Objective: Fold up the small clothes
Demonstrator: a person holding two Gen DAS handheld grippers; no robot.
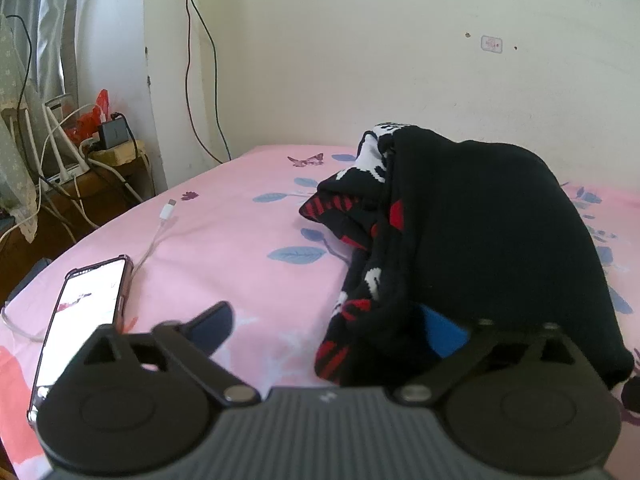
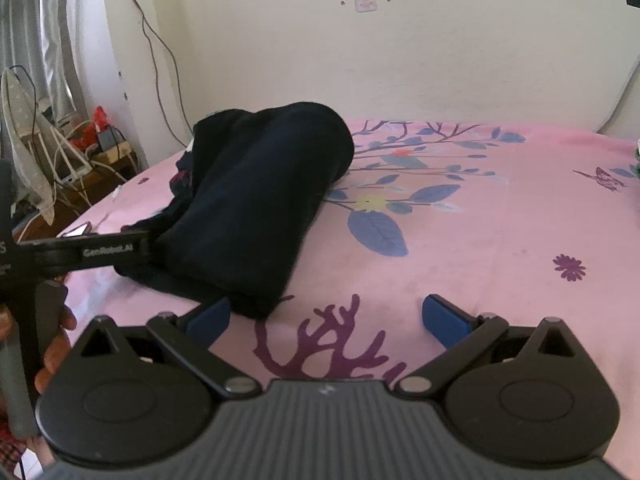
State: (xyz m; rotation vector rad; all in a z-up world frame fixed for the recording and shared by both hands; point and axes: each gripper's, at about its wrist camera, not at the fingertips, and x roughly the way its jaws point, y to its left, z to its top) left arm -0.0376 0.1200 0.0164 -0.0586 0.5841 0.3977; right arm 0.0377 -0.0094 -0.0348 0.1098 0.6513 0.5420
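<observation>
Garment (image 2: 256,200) is bunched on the pink bedsheet (image 2: 480,240) ahead-left of the right gripper (image 2: 326,316) — long axis ahead. Right jaws are spread wide, empty. Left gripper (image 1: 328,328) also wide — nearer, cloth draped over its right finger.

On my left side the phone (image 1: 86,312) and its white cable (image 1: 160,232) lie near the bed's (image 1: 240,216) left edge, so that strip is cluttered. The dark heap of clothes (image 1: 480,248) fills the middle and drapes over one finger of my left gripper (image 1: 328,332), blocking the way forward there. From the right wrist camera, the sheet to the right of the heap lies bare up to the wall (image 2: 440,60), and my right gripper (image 2: 328,316), jaws spread, has room there.
</observation>
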